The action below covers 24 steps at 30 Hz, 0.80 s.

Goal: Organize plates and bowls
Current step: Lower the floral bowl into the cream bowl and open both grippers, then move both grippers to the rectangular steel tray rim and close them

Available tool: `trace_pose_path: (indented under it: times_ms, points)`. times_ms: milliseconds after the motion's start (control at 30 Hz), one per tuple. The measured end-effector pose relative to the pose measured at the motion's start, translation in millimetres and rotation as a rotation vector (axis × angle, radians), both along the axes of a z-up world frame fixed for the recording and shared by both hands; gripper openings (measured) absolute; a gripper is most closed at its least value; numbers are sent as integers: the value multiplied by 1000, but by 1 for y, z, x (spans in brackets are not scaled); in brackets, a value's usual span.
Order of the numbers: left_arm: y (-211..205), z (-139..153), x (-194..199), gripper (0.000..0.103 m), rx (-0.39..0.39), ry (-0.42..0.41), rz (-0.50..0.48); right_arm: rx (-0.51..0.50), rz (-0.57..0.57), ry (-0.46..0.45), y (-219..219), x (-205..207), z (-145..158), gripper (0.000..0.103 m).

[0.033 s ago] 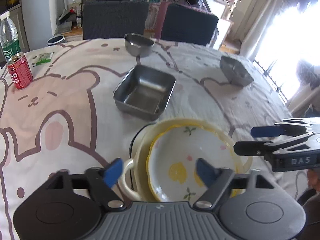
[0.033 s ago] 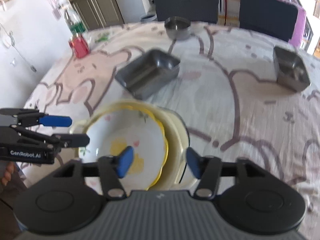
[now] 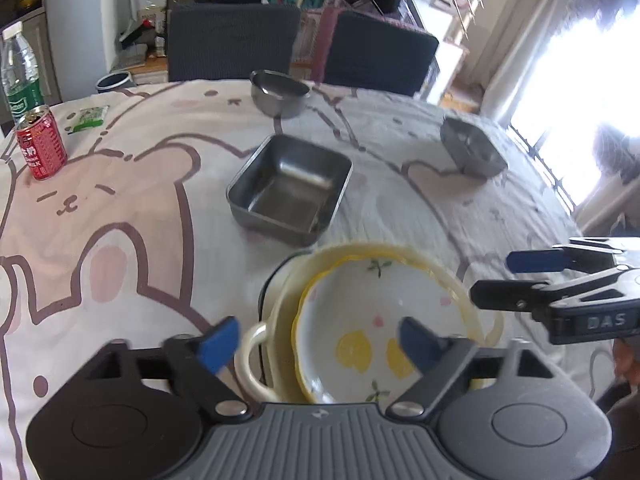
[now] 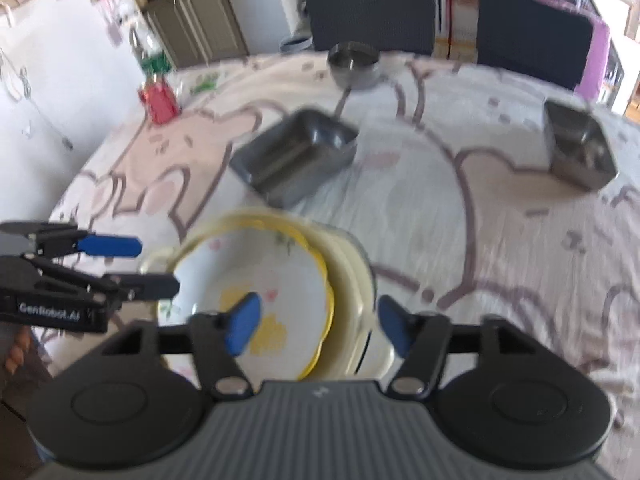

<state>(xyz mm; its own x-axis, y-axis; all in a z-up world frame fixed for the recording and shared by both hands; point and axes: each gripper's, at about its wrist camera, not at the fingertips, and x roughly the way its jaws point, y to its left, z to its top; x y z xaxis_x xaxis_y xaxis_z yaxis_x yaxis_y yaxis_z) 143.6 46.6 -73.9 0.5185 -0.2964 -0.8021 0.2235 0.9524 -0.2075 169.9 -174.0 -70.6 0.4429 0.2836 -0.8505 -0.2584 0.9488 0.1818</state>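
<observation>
A white plate with yellow fruit print (image 3: 372, 320) (image 4: 256, 276) lies inside a cream two-handled bowl (image 3: 280, 304) (image 4: 356, 280) at the table's near edge. My left gripper (image 3: 318, 340) is open above the stack's near rim, empty; it also shows in the right wrist view (image 4: 136, 264). My right gripper (image 4: 316, 326) is open, hovering over the stack's right side; it shows in the left wrist view (image 3: 508, 276). A large steel square tray (image 3: 290, 190) (image 4: 296, 160), a small steel square dish (image 3: 470, 152) (image 4: 580, 152) and a round steel bowl (image 3: 278, 92) (image 4: 354, 64) stand farther back.
A red can (image 3: 40, 148) (image 4: 158, 102), a water bottle (image 3: 20, 76) and a green packet (image 3: 90, 118) stand at the far left. Two dark chairs (image 3: 236, 40) are behind the table. The bear-print tablecloth (image 3: 120, 220) covers the table.
</observation>
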Motion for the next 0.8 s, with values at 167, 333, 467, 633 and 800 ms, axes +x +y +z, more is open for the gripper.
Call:
trace_pose_path:
  times_ms: [167, 333, 467, 633, 800]
  points:
    - [0, 2, 11, 103, -36, -33, 93, 36, -15, -121, -13, 10, 14, 97]
    - [0, -7, 30, 103, -44, -25, 176, -3, -22, -215, -16, 31, 12, 103]
    - [10, -18, 47, 103, -101, 19, 277, -54, -9, -243, -11, 54, 5, 103]
    - [20, -31, 70, 103, -147, 47, 389, -23, -8, -270, -3, 86, -2, 103]
    - [28, -44, 89, 103, -199, 77, 489, 68, -9, -285, -2, 114, -1, 103]
